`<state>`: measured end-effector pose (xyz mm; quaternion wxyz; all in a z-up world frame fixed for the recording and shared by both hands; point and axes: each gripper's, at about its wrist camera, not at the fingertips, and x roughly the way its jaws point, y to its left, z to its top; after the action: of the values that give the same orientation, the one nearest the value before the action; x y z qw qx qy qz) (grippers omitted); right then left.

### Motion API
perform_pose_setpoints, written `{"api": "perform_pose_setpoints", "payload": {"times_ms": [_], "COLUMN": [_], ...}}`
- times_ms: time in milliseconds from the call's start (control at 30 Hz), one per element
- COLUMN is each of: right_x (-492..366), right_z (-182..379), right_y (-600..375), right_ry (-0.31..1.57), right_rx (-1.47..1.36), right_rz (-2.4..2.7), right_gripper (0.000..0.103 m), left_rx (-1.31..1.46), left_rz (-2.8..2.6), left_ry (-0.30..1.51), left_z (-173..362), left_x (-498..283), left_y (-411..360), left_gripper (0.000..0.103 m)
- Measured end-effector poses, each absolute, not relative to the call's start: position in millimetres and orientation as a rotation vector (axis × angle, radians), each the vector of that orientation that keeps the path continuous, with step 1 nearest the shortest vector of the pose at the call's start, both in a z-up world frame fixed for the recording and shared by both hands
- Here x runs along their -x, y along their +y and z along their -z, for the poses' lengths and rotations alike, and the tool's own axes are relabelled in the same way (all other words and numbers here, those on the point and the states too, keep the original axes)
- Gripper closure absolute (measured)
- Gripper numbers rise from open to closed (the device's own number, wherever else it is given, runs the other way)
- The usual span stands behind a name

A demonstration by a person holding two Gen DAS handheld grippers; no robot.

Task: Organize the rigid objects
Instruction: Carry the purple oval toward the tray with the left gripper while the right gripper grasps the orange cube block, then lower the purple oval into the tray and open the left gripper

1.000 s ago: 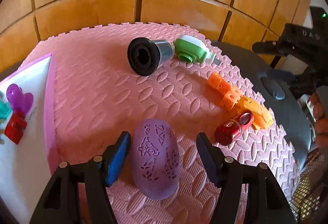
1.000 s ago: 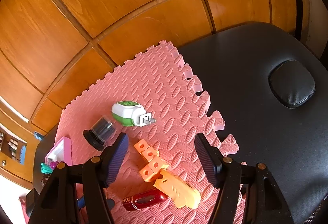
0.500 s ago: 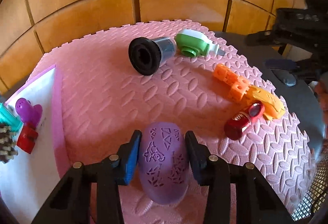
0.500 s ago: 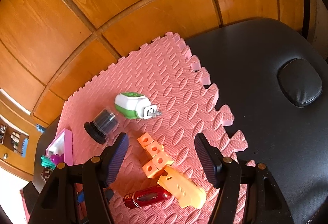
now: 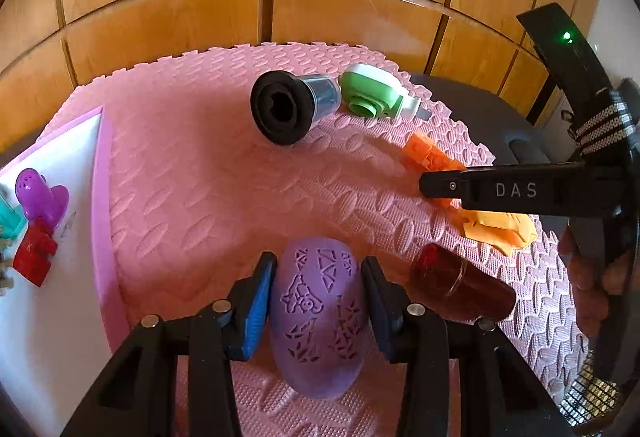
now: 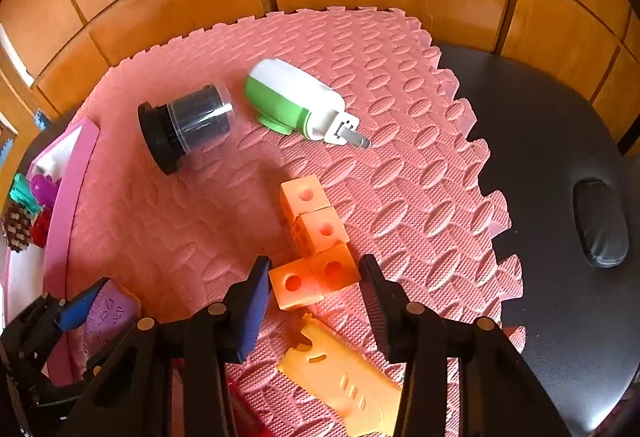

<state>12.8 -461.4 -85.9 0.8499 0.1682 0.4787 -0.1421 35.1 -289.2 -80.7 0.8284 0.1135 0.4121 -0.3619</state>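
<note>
I have the left gripper [image 5: 316,297] clamped on the purple embossed case [image 5: 318,317], one pad on each long flank, so it sits lengthwise between the fingers and should not twist when I lift it. It lies on the pink foam mat [image 5: 200,197], close to the pink-rimmed white tray [image 5: 100,197] where a purple shaker [image 5: 38,197] and a red block [image 5: 34,253] already sit; I judge that tray to be the collection spot.

My right gripper [image 6: 314,289] is closing around the orange cube chain [image 6: 314,237], its end cubes between the pads; the left pad touches, while the right looks just clear, so I count no grip yet. I aim for the end cubes because they offer flat, parallel faces.

Lying loose on the mat are the orange flat piece [image 6: 344,381], the dark red bottle [image 5: 460,285], the green-and-white plug-in unit [image 6: 296,103] and the black-based jar [image 6: 188,125].
</note>
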Motion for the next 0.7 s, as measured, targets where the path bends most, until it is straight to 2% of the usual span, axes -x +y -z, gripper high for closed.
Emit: {"api": "perform_pose_setpoints", "payload": {"times_ms": [233,367,567,667,700], "right_x": [-13,-12,-13,-14,-13], "right_z": [85,84,84,84,85], "right_y": [-458,-462,-471,-471,-470], "right_ry": [1.003,0.981,0.957,0.951,0.949], "right_rx": [-0.339,-0.399,-0.460,-0.424,-0.415], "right_rz": [0.297,0.270,0.268,0.301,0.302], "right_gripper": [0.054,0.045,0.044,0.059,0.059], "left_rx": [-0.264,-0.261,-0.264,-0.267,-0.272], "left_rz": [0.757,0.758,0.755,0.752,0.748], "left_ry": [0.862,0.860,0.856,0.853,0.852], "left_z": [82,83,83,83,83], "left_x": [-32,-33,-33,-33,-33], "left_y": [-291,-290,-290,-290,-290], "left_gripper": [0.059,0.059,0.059,0.060,0.060]}}
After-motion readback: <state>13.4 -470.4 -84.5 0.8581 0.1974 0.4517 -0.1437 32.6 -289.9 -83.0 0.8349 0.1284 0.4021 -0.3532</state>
